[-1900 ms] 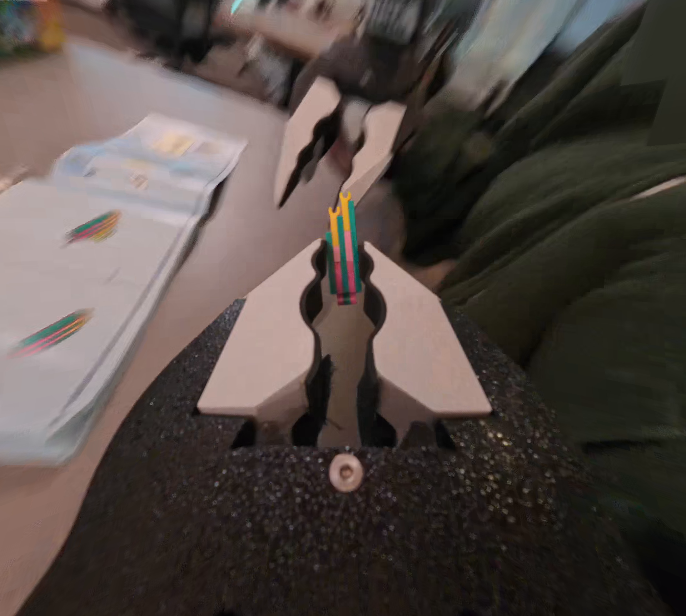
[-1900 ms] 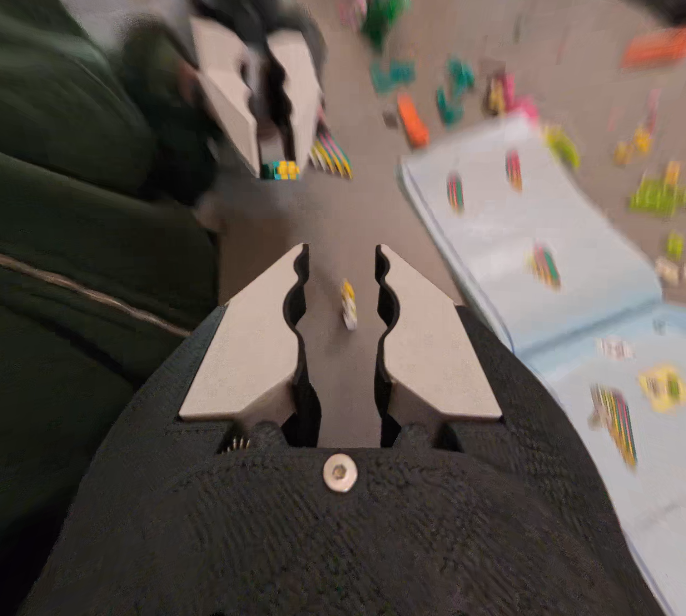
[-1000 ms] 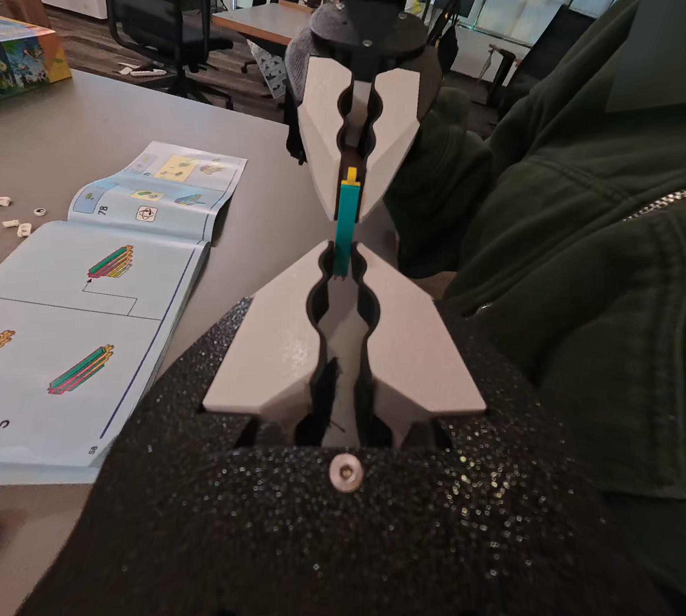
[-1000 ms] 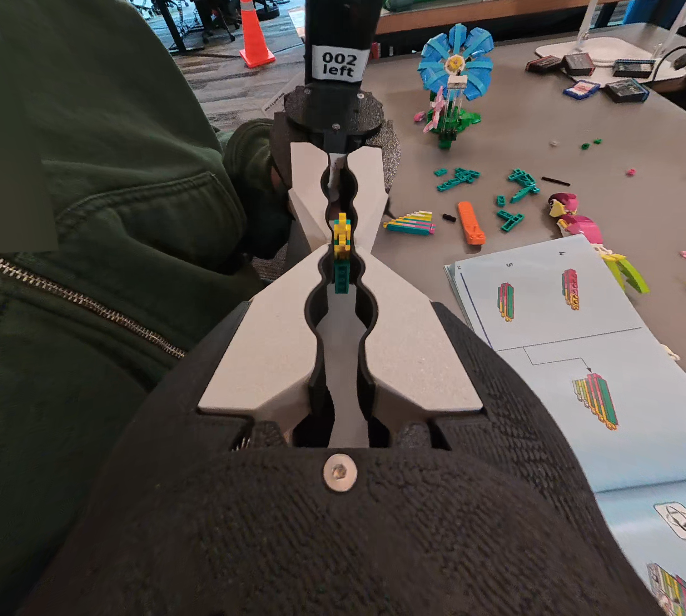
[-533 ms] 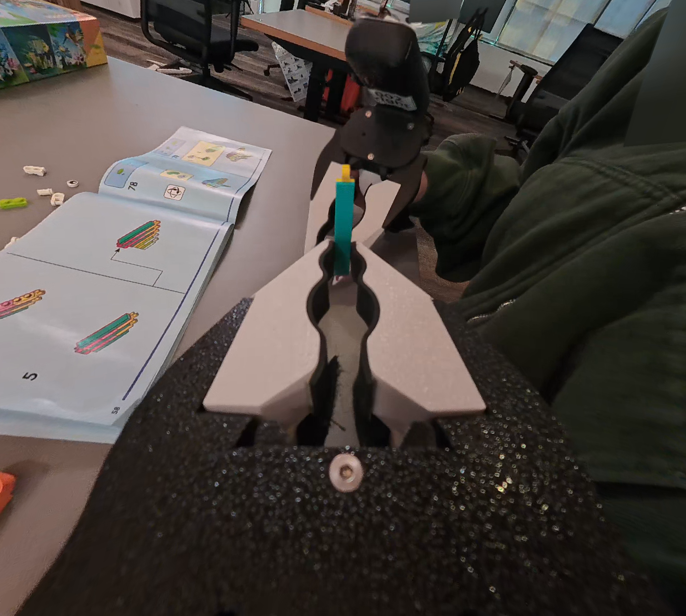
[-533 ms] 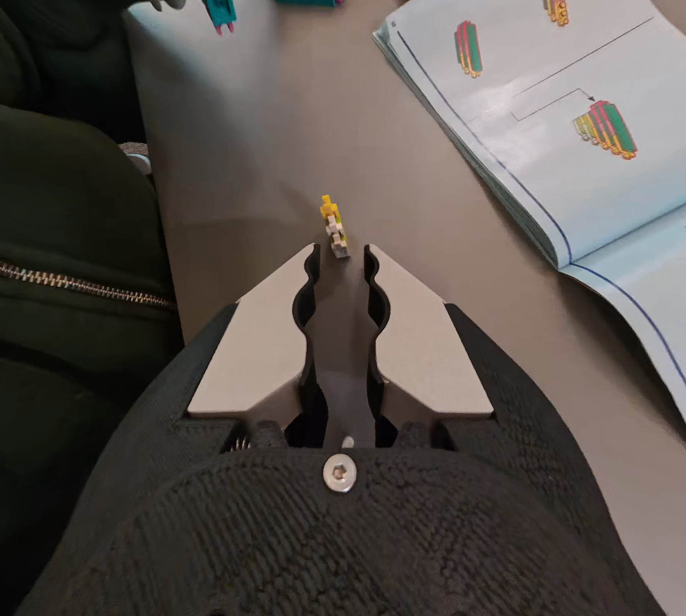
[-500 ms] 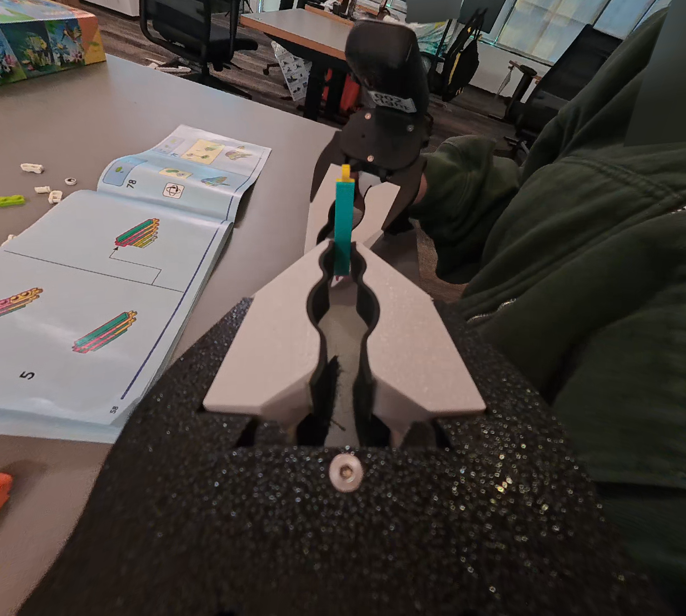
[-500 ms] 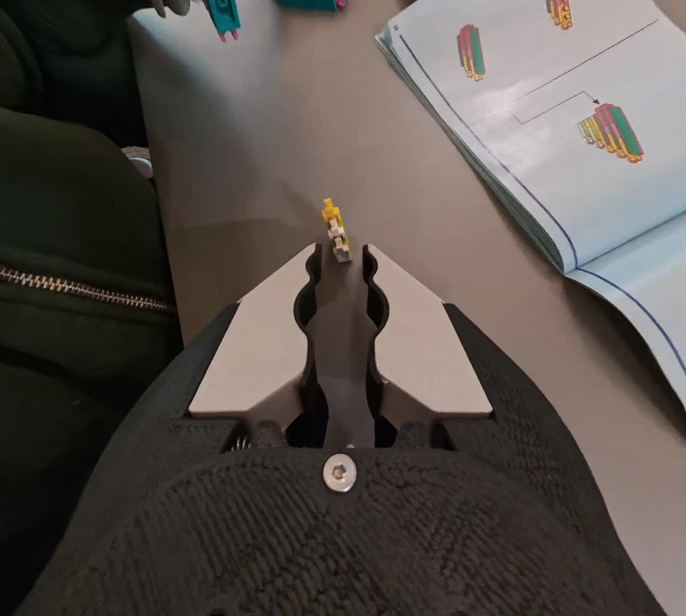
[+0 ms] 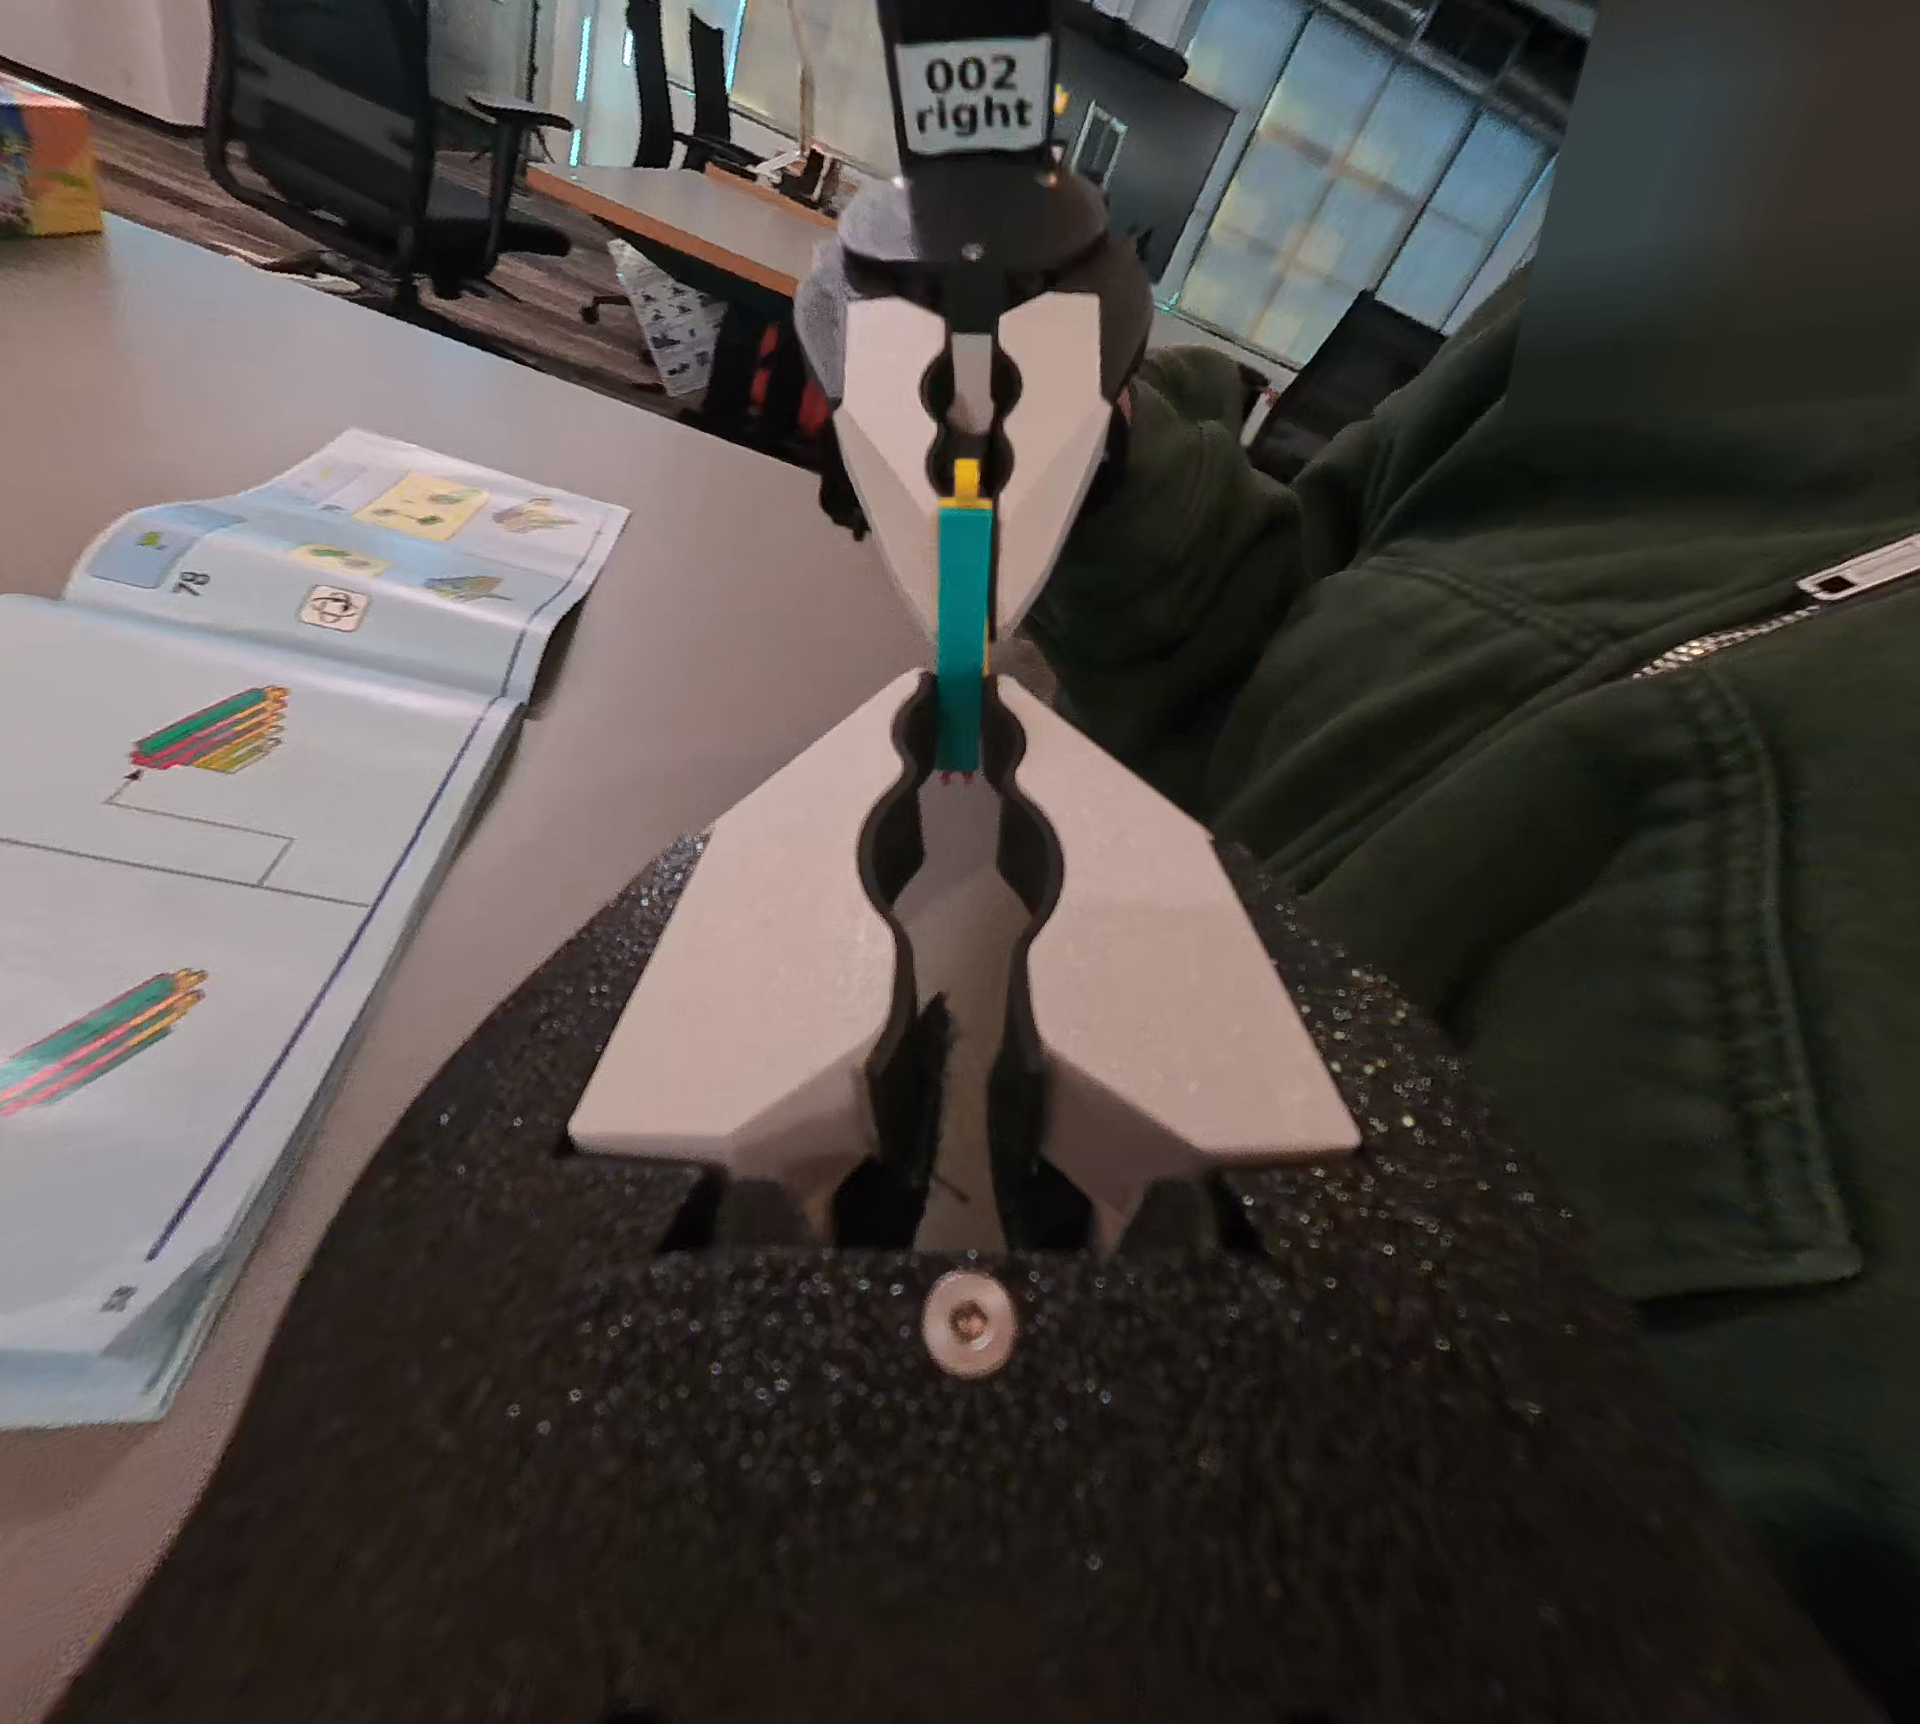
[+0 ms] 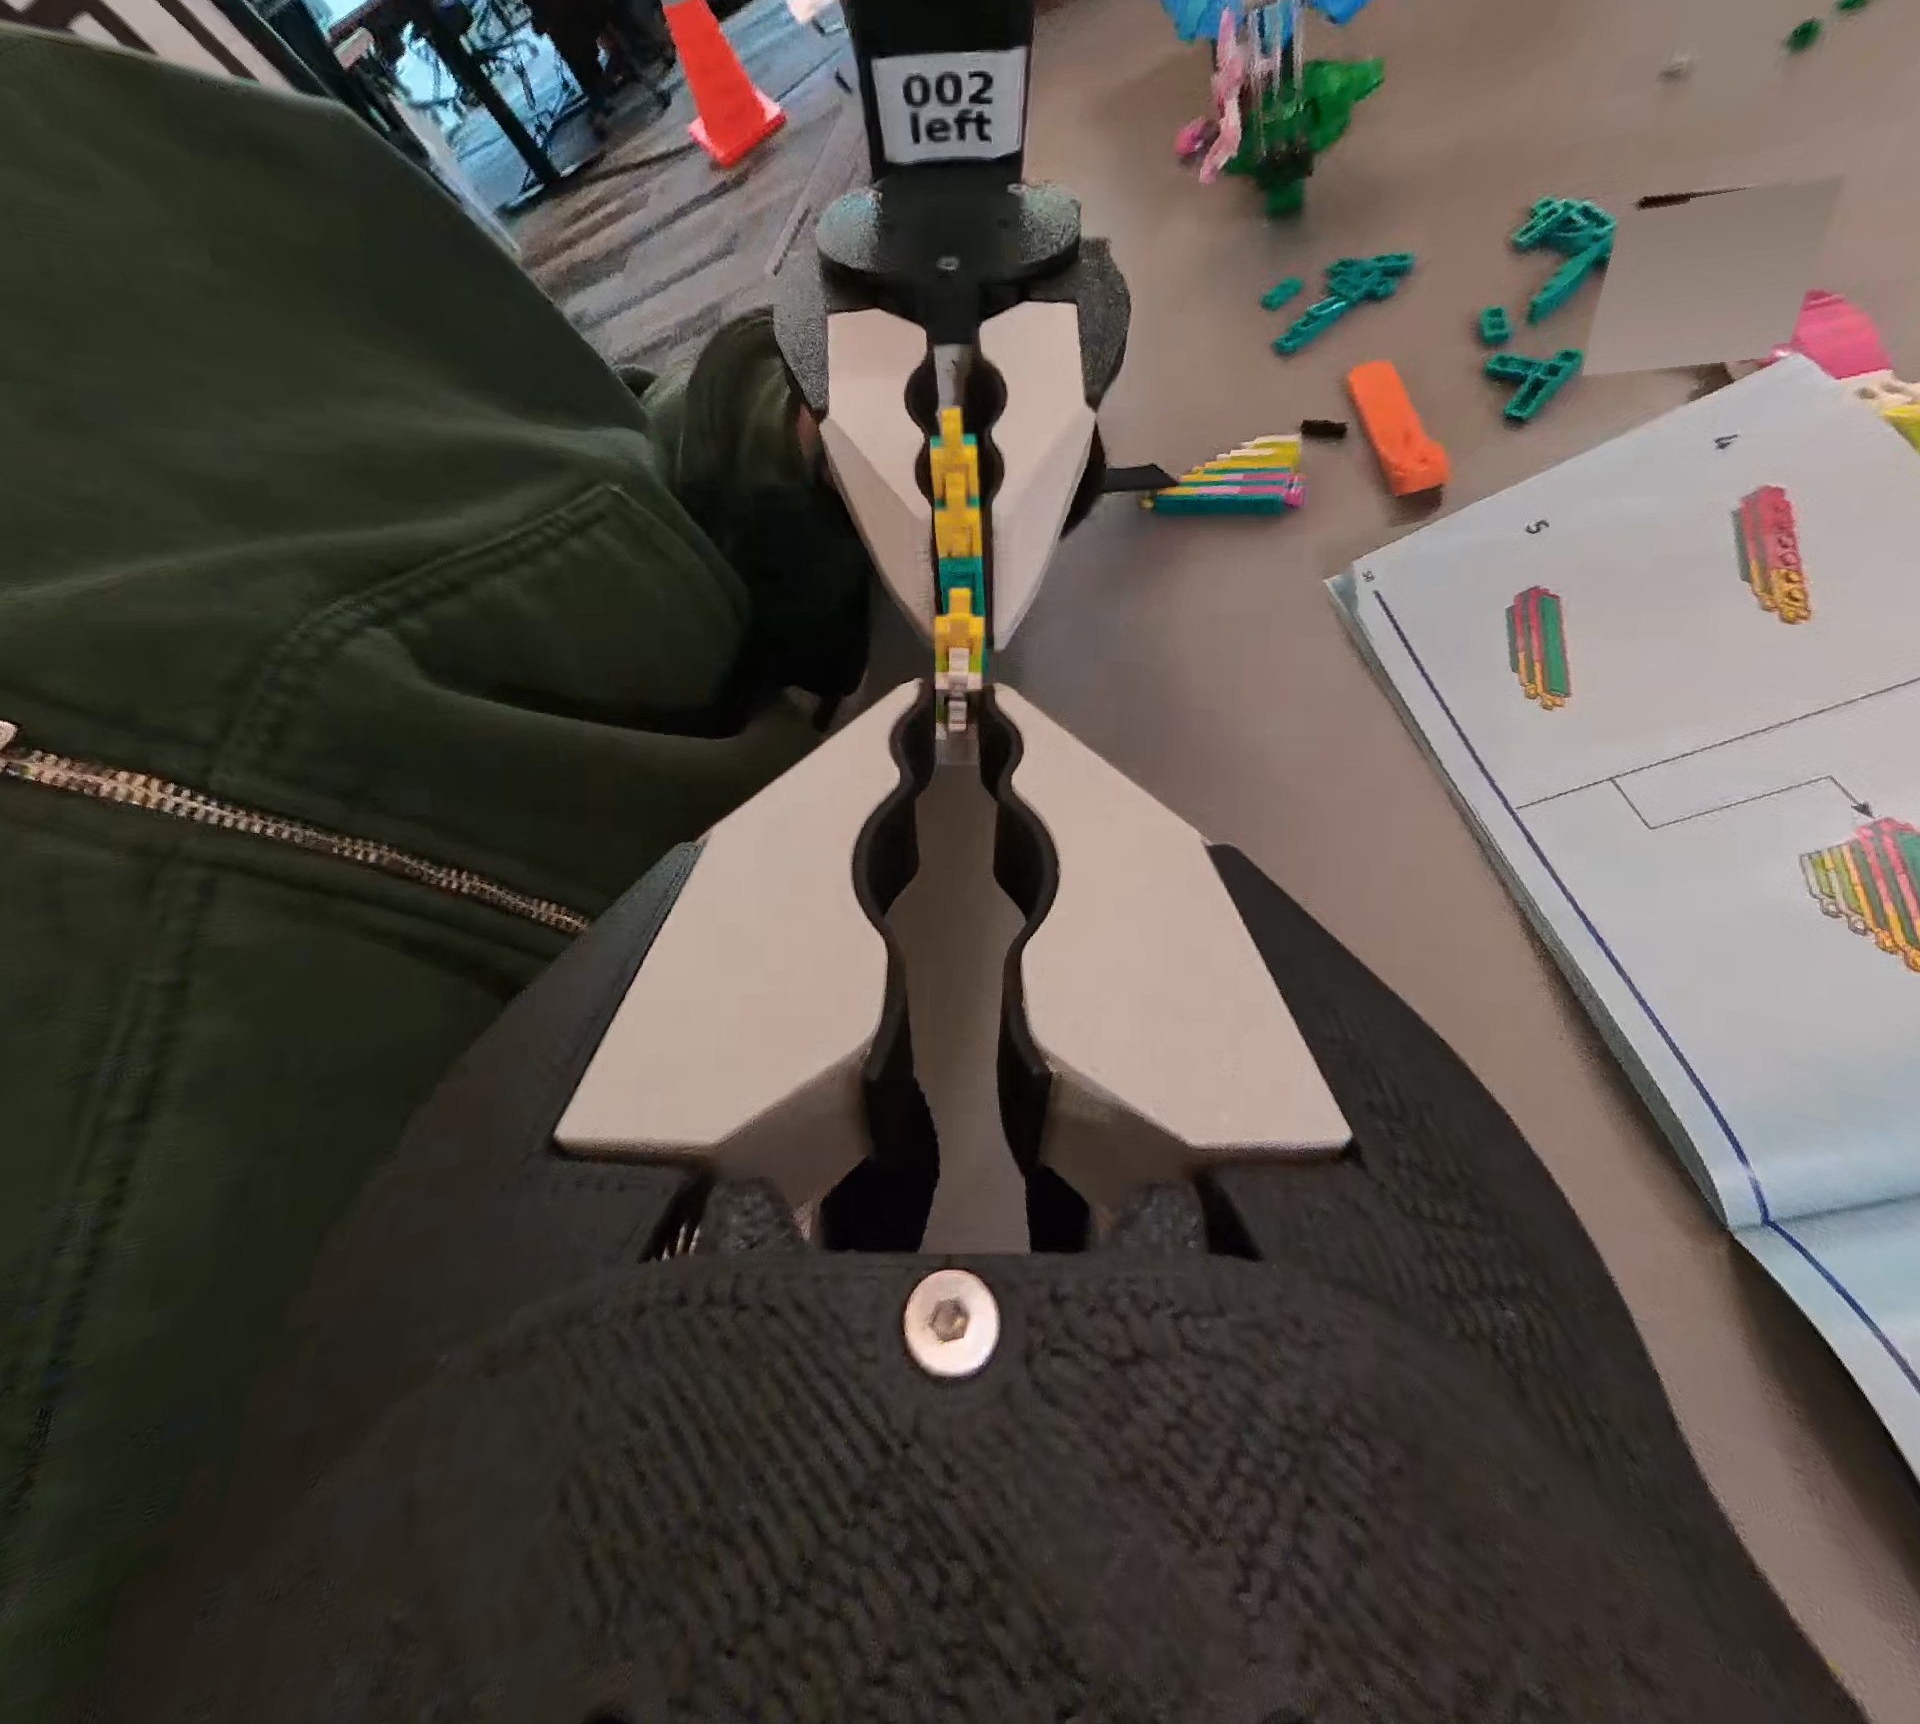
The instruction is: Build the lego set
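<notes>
Left gripper (image 9: 961,698): wavy grey jaws clamped on teal strip (image 9: 961,635), held above table (image 9: 312,386). Right gripper (image 10: 956,708): tip-to-tip opposite, jaws nearly closed, pinching small yellow-white piece (image 10: 958,656) against strip end. Glossy booklet (image 10: 1662,739) beside.
</notes>
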{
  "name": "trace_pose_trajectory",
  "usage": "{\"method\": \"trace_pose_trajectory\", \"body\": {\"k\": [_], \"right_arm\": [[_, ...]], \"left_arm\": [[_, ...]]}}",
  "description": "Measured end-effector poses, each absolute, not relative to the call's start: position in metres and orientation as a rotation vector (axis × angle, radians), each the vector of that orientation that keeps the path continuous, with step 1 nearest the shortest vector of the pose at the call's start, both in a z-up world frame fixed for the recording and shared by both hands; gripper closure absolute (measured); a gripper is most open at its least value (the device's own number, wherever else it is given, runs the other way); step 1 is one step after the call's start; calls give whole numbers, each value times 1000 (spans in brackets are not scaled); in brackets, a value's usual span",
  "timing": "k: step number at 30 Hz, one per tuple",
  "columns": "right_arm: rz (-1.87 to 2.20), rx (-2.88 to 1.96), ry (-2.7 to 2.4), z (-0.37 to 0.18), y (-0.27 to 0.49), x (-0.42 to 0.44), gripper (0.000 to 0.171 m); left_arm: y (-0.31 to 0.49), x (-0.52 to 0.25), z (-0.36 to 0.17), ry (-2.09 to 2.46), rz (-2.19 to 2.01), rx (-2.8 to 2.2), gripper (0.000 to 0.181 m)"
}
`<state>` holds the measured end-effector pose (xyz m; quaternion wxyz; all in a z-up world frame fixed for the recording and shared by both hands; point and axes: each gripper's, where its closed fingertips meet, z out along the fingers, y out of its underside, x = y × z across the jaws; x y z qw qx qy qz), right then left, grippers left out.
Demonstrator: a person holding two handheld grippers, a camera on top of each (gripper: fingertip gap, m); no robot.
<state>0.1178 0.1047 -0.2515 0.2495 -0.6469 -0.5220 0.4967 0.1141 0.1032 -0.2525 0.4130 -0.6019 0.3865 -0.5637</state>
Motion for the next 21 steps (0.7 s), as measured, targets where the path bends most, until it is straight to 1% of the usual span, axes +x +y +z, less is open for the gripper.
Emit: {"method": "trace_pose_trajectory", "body": {"k": [6,21], "right_arm": [[1327,-1860,-1524,-256,102,119,164],[1306,-1844,-1563,-260,97,120,164]], "left_arm": [[100,118,-252,979,-1463,-1524,176],[97,123,-261,1014,-1450,-1585,176]]}}
